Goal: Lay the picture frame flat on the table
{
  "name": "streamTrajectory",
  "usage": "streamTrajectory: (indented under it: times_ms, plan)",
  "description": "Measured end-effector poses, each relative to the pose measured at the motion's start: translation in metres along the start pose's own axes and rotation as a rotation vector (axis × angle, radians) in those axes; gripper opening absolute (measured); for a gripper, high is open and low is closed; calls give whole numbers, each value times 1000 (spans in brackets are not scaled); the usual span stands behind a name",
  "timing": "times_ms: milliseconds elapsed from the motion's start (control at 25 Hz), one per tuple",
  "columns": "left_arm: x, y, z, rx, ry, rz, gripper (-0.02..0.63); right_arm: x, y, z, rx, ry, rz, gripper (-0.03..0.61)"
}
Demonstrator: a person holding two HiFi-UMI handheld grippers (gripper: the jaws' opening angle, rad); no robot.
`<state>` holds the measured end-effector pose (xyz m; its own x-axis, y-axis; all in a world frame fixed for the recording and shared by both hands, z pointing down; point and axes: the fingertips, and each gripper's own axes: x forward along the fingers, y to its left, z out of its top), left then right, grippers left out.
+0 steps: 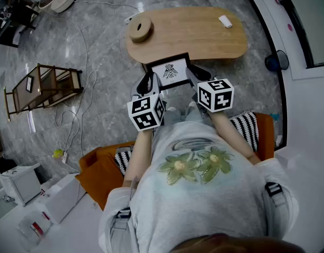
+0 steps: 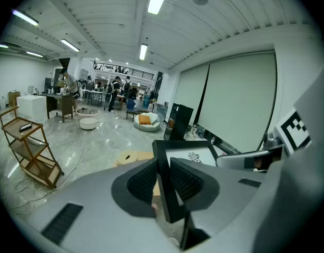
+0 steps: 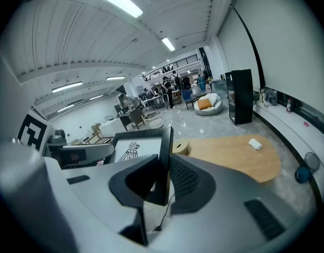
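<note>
Head view: I see the picture frame (image 1: 171, 71) standing up, not flat, at the near edge of the wooden table (image 1: 204, 33), between the left gripper (image 1: 146, 84) and the right gripper (image 1: 195, 78).
Left gripper view: jaws pinch the frame's left edge.
Right gripper view: jaws clamp its right edge.

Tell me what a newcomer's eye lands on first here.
The black picture frame with a bird-like drawing stands out, clamped at its side edges by the left gripper and the right gripper, mid-picture in the head view. Just beyond it lies the oval wooden table.
</note>
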<state>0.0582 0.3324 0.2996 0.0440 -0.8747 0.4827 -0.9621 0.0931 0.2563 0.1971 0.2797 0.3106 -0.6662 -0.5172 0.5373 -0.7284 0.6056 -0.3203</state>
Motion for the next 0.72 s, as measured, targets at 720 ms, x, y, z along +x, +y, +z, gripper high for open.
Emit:
streamTrajectory:
  times_ms: [720]
  plan:
    - [12,30,2,26,11,-17,91,26,14,-1,18,8,-26,74]
